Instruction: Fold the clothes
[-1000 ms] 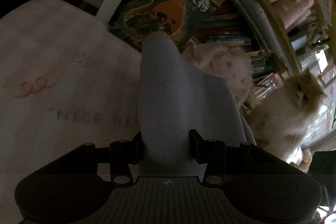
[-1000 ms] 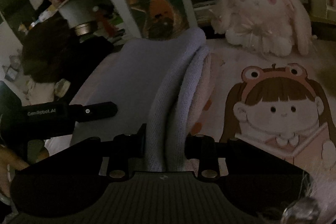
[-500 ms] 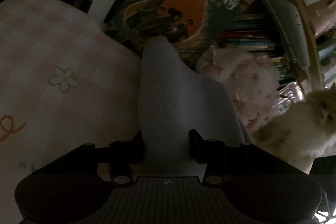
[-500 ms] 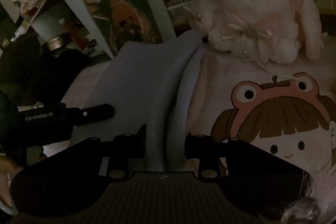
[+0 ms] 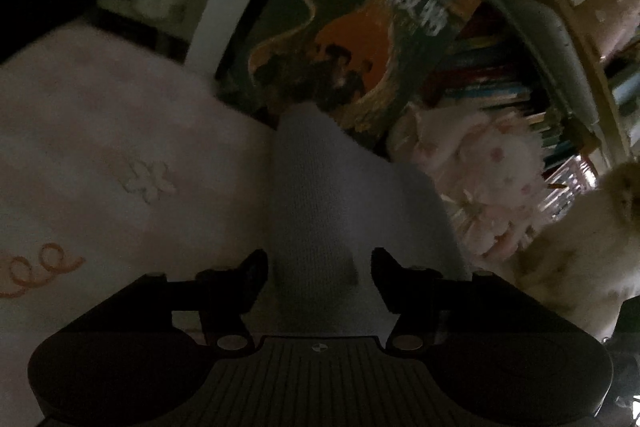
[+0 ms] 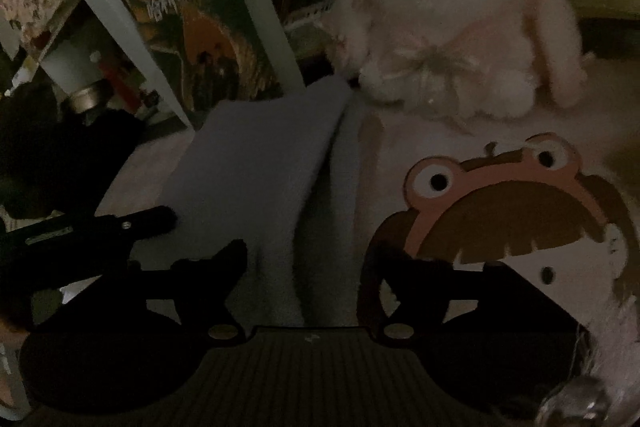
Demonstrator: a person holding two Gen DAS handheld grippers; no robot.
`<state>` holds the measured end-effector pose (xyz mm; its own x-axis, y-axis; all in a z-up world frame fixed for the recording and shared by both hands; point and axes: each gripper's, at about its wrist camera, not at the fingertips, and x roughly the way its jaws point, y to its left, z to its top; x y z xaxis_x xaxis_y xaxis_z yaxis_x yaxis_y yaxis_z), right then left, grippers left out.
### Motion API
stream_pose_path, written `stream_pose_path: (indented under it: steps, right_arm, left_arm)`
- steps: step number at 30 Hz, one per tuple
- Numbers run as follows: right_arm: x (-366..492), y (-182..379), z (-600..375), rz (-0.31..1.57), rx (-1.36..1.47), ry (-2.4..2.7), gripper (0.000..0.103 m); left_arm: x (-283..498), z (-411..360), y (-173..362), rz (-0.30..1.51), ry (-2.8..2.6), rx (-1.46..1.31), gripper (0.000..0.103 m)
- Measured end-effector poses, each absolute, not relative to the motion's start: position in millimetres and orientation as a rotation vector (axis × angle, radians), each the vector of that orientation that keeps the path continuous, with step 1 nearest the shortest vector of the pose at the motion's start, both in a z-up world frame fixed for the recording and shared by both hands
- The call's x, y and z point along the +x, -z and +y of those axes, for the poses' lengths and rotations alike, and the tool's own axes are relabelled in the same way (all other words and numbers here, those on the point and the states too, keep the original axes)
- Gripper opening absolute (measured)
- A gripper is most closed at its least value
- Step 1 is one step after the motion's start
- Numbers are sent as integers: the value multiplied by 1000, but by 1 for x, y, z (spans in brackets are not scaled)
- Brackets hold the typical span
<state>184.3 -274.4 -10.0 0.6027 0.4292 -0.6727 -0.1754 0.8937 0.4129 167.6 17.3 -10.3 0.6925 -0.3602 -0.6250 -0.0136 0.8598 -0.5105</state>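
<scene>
Fingers of the left gripper (image 5: 319, 269) have spread since a moment ago, lavender knit garment (image 5: 340, 211) loose between them on the pink blanket (image 5: 100, 147); right gripper (image 6: 305, 269) has parted too, the folded edge slack, plush rabbit (image 6: 452, 27) closer.

Ahead of folded lavender garment (image 6: 256, 163): upright book (image 6: 200, 27) and shelf post (image 6: 100, 7) block way. Plush rabbit (image 6: 452, 27) crowds far right corner, touching garment edge. Cat (image 5: 580, 247) sits close at right. Open bedspread (image 5: 100, 155) at left, printed blanket (image 6: 500, 227) at right.
</scene>
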Motion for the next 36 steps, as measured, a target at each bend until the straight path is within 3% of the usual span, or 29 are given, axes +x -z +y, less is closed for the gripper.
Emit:
stream_pose_path:
  steps: [5,10,19,36]
  right_arm:
    - [164,-2,-281,810,293,-331,86]
    - [141,-8,-278,785,231,-321,89]
    - [103,-13,-267,739,98,-244,99]
    - [23,3,-258,698,66,-106,103]
  left_arm:
    - [146,15,-2,740,179,-470,67]
    - [125,5,-10,716,150,-403,72]
    - [87,-22,-19,662,62,-170,93]
    - [20,-48,-3,703,12,-71,96]
